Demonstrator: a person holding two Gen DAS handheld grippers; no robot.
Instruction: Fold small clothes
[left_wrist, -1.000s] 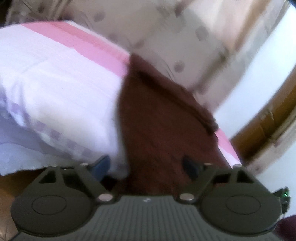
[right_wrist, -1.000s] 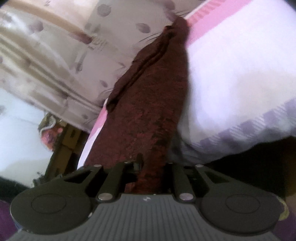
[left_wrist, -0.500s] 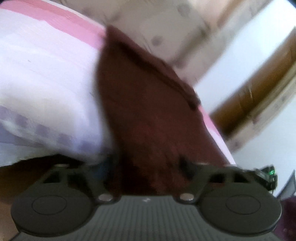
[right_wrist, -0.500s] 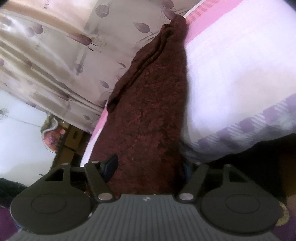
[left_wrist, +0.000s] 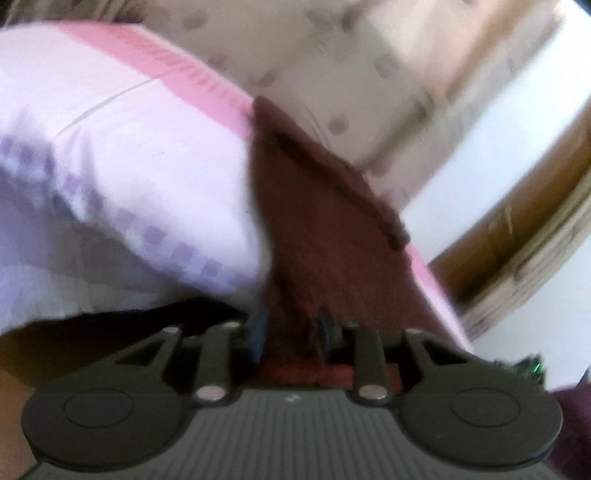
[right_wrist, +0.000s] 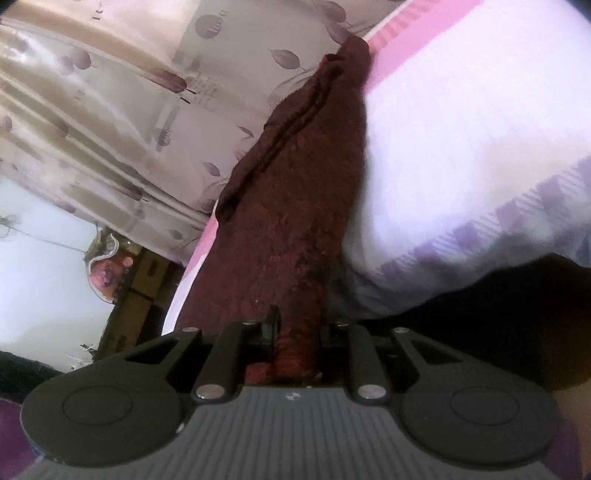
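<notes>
Found a dark maroon fuzzy cloth (left_wrist: 317, 221) stretched lengthwise along one side edge of a white-lilac bed sheet (left_wrist: 129, 155), over the pink stripe bordering that edge. Reached with its far end up to the far corner of the bed, and came with its near end down over the near edge, past a band of purple checks. Showed a doubled, rolled fold down the outer long side, toward a beige leaf-printed curtain (right_wrist: 122, 110) hanging just beyond the bed.

Met the left gripper (left_wrist: 291, 328) at the near end of the cloth. Had just eased the jaws a little wider, yet kept them narrow, with a bunched strip of the maroon fabric filling the gap and touching both blue pads (left_wrist: 258, 328). Read as clamped on the cloth, though blurred in the left wrist view.

Met the right gripper (right_wrist: 295, 332) at the same near end, seen sharply in the right wrist view. Had just drawn the jaws closer together, down onto a narrow gathered column of the cloth (right_wrist: 291, 229). Pinched that fabric firmly between both fingers, with a red-brown hem bulging out behind them toward the camera.

Glimpsed a brown wooden frame (left_wrist: 517, 221) against a white wall beyond the curtain side of the bed.
</notes>
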